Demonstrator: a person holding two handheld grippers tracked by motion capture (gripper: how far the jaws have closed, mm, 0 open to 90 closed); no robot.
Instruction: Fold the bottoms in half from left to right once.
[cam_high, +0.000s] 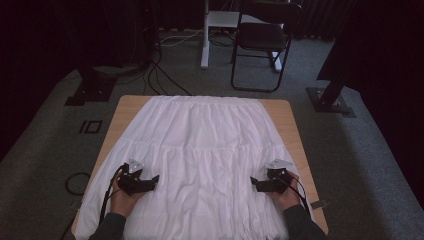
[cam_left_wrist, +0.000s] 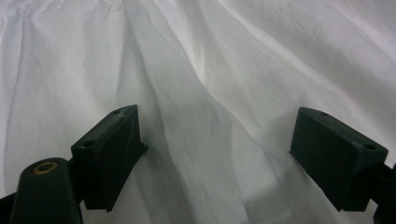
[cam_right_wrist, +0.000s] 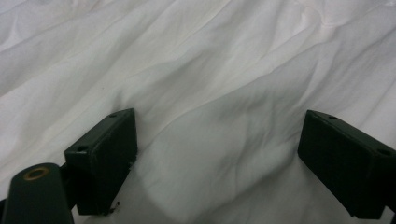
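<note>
The left gripper (cam_high: 154, 180) rests low over the skirt (cam_high: 200, 150), jaws spread wide with only loose cloth between them, nothing pinched. The skirt lies flat on the table (cam_high: 295, 135), its long axis running away from both grippers: narrow waistband at the far end, wide hem at the near edge (the folds fan out toward the person). Opposite, the right gripper (cam_high: 254, 182) faces inward, jaws likewise wide apart above creased fabric, gripping nothing.

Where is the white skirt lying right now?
In the high view the white skirt lies spread flat over the wooden table, between the left gripper and right gripper.
</note>
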